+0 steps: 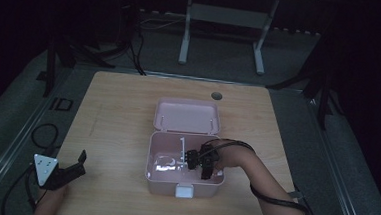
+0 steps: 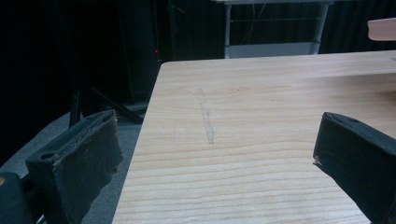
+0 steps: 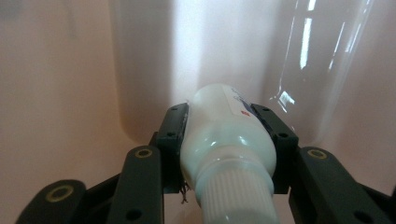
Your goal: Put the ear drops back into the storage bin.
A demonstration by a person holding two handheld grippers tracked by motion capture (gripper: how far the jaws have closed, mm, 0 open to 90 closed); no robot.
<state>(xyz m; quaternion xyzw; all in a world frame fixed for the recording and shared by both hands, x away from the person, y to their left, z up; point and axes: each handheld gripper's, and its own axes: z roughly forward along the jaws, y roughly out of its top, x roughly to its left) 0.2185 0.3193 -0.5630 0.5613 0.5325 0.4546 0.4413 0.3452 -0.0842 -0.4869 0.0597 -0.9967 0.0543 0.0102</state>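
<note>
From the high view, the right claw (image 1: 201,161) reaches down inside the open pink box (image 1: 160,178) near the middle of the counter (image 1: 112,118), while the left claw (image 1: 69,170) rests released at the counter's near left corner. The left gripper view has its jaws standing wide apart over bare wood. In the right gripper view the claw is clenched on a white bottle (image 3: 224,135), base first and close to the box's inner wall. Placing looks nearly done; letting go and shutting the lid (image 1: 187,115) remain.

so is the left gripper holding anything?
No. In the left gripper view the left gripper has its jaws wide apart over the bare wooden table, with nothing between them.
</note>
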